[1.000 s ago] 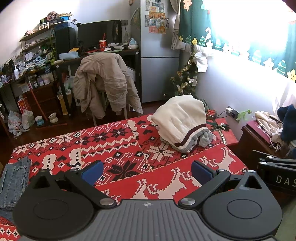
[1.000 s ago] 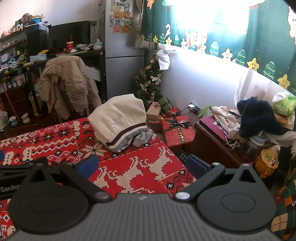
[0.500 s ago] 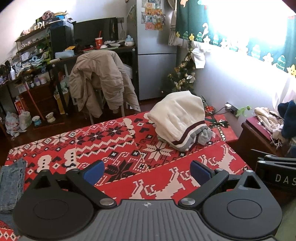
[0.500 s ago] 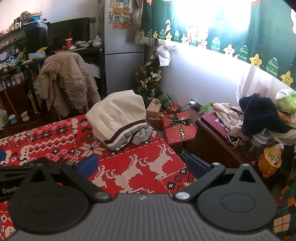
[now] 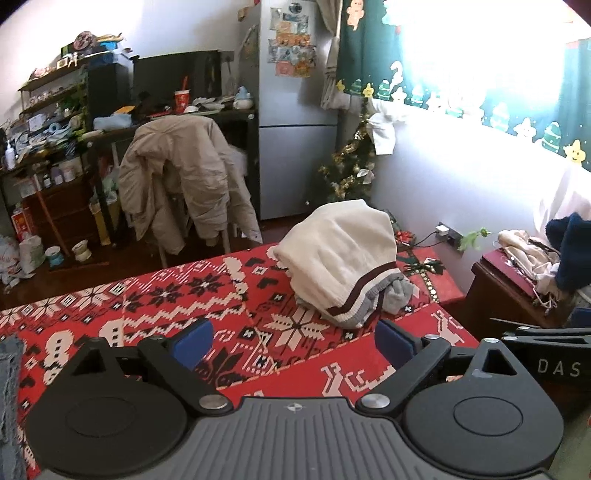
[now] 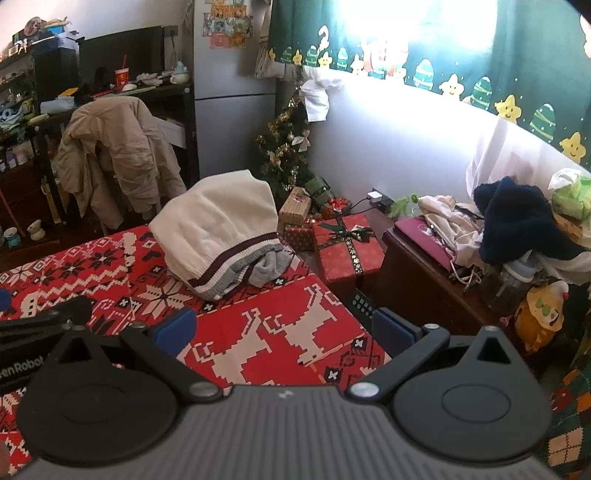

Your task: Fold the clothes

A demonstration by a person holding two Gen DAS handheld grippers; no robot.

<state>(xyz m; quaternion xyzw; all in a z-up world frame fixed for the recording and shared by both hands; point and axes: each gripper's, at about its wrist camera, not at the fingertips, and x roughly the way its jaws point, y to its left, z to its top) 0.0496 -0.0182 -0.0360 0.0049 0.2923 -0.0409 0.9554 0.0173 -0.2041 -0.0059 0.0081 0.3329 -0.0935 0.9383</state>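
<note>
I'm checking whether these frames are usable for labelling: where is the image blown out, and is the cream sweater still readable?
Left wrist view: the window is blown out, washing out the curtain; the sweater is evenly lit and sharp. Right wrist view: glare at the window; sweater clear; fisheye bends the edges.

Both cams sit low on their grippers, looking forward over the red patterned blanket [image 5: 229, 295] toward the far wall with the fridge [image 5: 295, 122]. Left view faces more toward the shelves and the jacket-draped chair [image 5: 177, 184]; right view swings toward the window side and wooden side table [image 6: 424, 273]. Both catch the cream sweater pile [image 5: 340, 254] at middle distance.
</note>
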